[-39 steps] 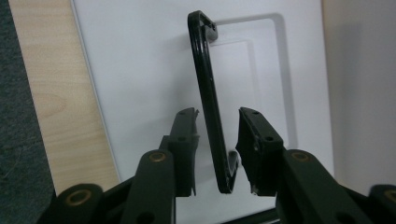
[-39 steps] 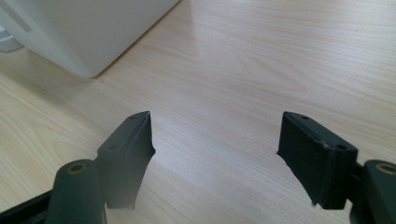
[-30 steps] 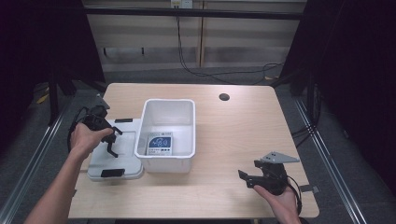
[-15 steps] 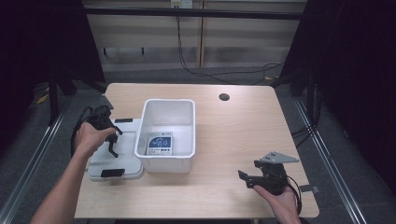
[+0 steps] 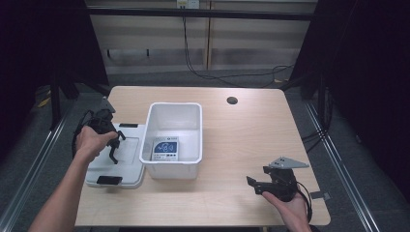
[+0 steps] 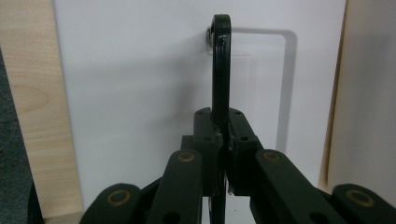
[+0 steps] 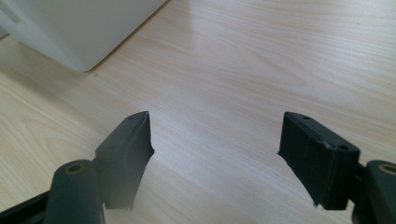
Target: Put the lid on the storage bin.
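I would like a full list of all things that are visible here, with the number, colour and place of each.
Table: one, light wood, under everything.
Bin: one, white, open, centre-left of the table.
Device: one, white with a dark blue screen, inside the bin.
Lid: one, white, flat on the table left of the bin.
Handle: one, black, standing up from the lid.
Hole: one, dark, far side of the table.
Left gripper: one, black, over the lid, jaws just closed on the handle.
Right gripper: one, black, near right of the table, jaws open.
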Available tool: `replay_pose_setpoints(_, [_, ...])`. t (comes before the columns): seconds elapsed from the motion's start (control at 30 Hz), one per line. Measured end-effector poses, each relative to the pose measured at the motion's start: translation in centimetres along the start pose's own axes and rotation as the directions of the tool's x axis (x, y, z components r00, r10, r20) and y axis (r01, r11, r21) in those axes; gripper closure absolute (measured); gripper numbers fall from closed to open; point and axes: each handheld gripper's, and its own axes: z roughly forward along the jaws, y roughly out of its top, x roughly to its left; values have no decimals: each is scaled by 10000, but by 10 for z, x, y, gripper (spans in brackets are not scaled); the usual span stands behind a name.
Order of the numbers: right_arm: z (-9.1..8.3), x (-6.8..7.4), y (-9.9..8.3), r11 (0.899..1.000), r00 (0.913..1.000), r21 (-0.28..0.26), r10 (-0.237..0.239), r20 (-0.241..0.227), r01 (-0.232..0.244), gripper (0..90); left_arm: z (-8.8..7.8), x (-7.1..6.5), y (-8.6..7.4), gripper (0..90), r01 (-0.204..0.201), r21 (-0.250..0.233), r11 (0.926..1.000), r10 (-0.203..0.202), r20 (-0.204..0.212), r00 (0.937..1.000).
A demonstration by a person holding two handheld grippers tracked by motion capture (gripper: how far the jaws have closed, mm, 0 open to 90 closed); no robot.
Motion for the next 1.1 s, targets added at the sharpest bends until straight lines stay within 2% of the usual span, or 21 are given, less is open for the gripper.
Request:
replay_pose_setpoints(0.23, [0,0,0,10000,10000,0,21,5,-21,250,-15,1,-1,849,-208,-153,9997,209,71,9998])
replay_pose_setpoints(0.43, [0,0,0,10000,10000,10,-26,6,26,249,-17,0,-4,849,-304,-170,9994,307,139,9994])
replay_pose_setpoints(0.7, [0,0,0,10000,10000,40,36,15,-36,249,-22,6,-8,849,-318,-244,9992,323,214,9992])
replay_pose_setpoints(0.83, [0,0,0,10000,10000,50,30,23,-30,248,-28,9,-10,849,-477,-214,9986,484,311,9983])
replay_pose_setpoints(1.1, [0,1,0,10000,10000,36,10,5,-10,247,-38,12,-12,849,-504,-356,9981,515,305,9982])
